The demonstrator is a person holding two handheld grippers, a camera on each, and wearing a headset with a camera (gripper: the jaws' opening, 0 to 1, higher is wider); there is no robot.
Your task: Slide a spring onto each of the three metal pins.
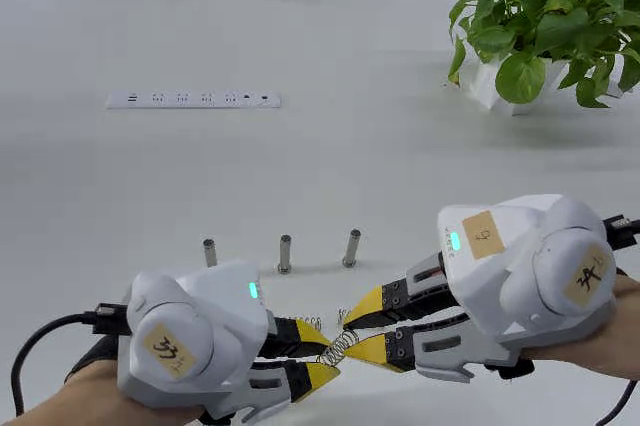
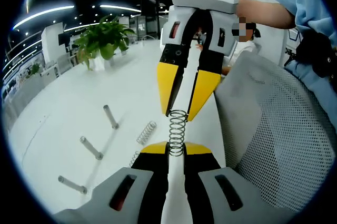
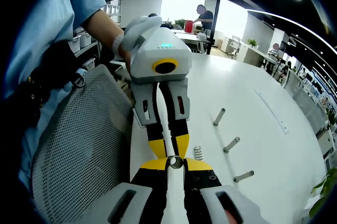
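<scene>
So: the spring (image 2: pixel 177 132) is pinched at both ends, spanning the gap between the two sets of tips, clear of the table (image 1: pixel 300 146). My left gripper (image 2: pixel 176 150) is closed almost fully on the near end. My right gripper (image 2: pixel 179 114) faces it head-on, jaws narrowed to coil width on the far end. My read is a handover or re-grip.

Progress: zero of three. The pins (image 1: pixel 285 253) stand upright in a row just beyond the tips, all bare. Nothing is seated yet, so all three slides are left.

One loose spring (image 2: pixel 146 132) lies flat between my left tips and the pin row. There's probably a second one closer in, but it's too faint to be sure.

Farther ahead of the tips there's a power strip (image 1: pixel 193 99), and a potted plant (image 1: pixel 540 16) out past the right gripper. A mesh chair (image 2: pixel 274 129) sits on the side of the jaws away from the pins.

The path from tips to pins looks open. Only the loose spring sits in it, and it could get nudged.
</scene>
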